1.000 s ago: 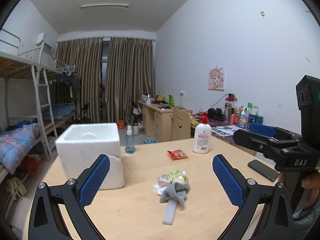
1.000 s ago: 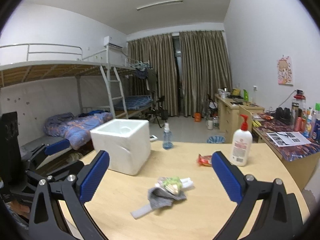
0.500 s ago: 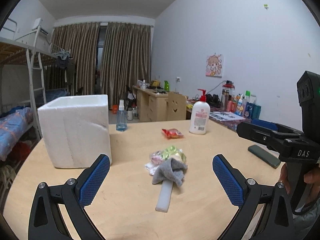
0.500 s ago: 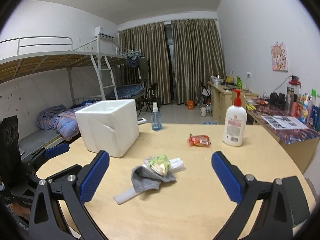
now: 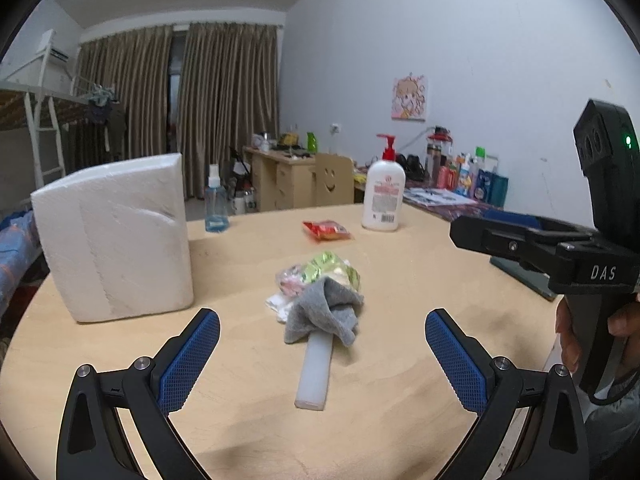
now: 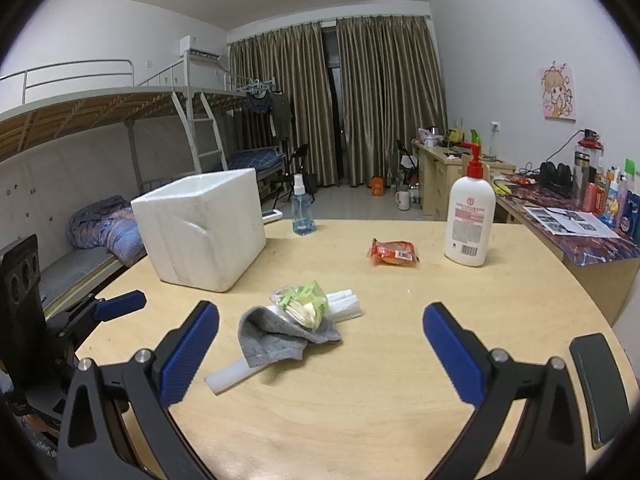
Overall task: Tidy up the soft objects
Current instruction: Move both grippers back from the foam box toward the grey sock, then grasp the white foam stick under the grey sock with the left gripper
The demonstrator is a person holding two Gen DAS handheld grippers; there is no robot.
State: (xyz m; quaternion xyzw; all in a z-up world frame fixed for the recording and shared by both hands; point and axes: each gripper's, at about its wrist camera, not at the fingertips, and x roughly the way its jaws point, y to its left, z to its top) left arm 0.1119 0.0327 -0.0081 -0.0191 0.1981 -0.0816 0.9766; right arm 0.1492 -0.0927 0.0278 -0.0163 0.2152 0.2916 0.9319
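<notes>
A grey sock [image 5: 325, 312] lies on the wooden table [image 5: 380, 420], draped over a white foam strip [image 5: 316, 368] and a crinkled green-and-pink plastic packet [image 5: 320, 274]. The same pile shows in the right wrist view: sock [image 6: 276, 338], strip [image 6: 232, 374], packet [image 6: 302, 302]. My left gripper [image 5: 322, 354] is open and empty, low over the table just short of the strip's near end. My right gripper [image 6: 320, 354] is open and empty, close to the pile. A white foam box [image 5: 116, 236] stands to the left, open side up [image 6: 204, 226].
A red snack packet [image 6: 394, 252], a white lotion pump bottle [image 6: 469, 220] and a blue spray bottle [image 6: 303, 212] stand farther back. A dark phone [image 6: 600, 380] lies near the table's right edge. The right gripper's body [image 5: 560, 248] shows at the right of the left view.
Both grippers have come lower and closer to the pile, which now looks larger. The foam box's open top has dropped out of the left view. Nothing on the table has moved.
</notes>
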